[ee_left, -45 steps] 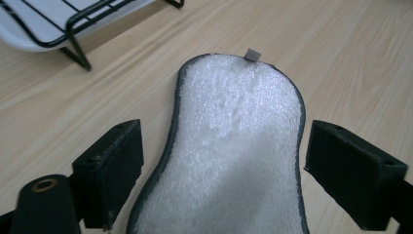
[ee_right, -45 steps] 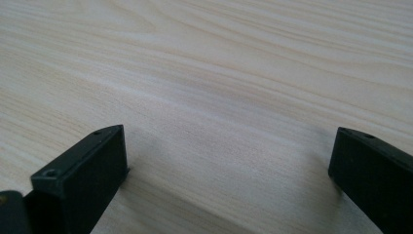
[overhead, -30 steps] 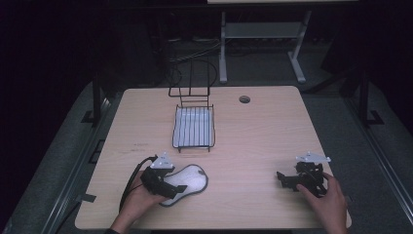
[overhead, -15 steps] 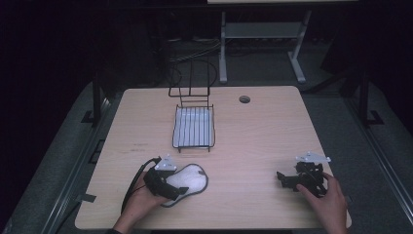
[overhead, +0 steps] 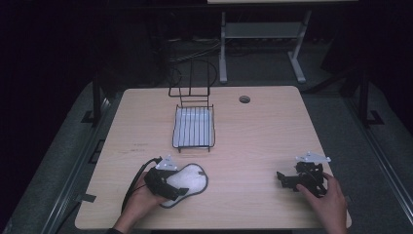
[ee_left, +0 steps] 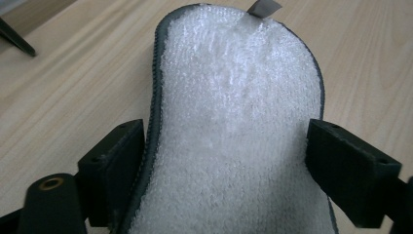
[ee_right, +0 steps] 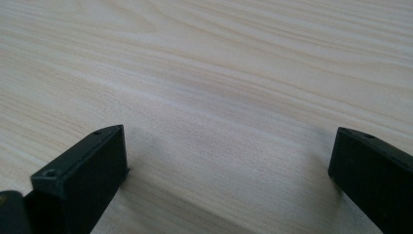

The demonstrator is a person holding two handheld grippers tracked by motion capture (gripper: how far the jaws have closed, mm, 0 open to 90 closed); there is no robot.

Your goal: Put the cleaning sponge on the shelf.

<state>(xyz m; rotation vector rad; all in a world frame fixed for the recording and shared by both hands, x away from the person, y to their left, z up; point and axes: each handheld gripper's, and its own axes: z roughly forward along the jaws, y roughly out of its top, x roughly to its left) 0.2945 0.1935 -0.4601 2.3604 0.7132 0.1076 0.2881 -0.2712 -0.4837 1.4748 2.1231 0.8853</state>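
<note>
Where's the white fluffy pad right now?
In the high view the white pad lies flat near the table's front-left edge, just in front of the wire rack. The left gripper straddles its near end, fingers open on either side.

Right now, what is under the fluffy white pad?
Only the wooden table shows around the white pad, which lies flat between the left hand-held gripper's open jaws. Anything beneath it is covered.

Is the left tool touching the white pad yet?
Cannot tell. In the left gripper view the left tool is open, jaws flanking the white pad; one jaw sits right at its dark edge, contact unclear.
</note>
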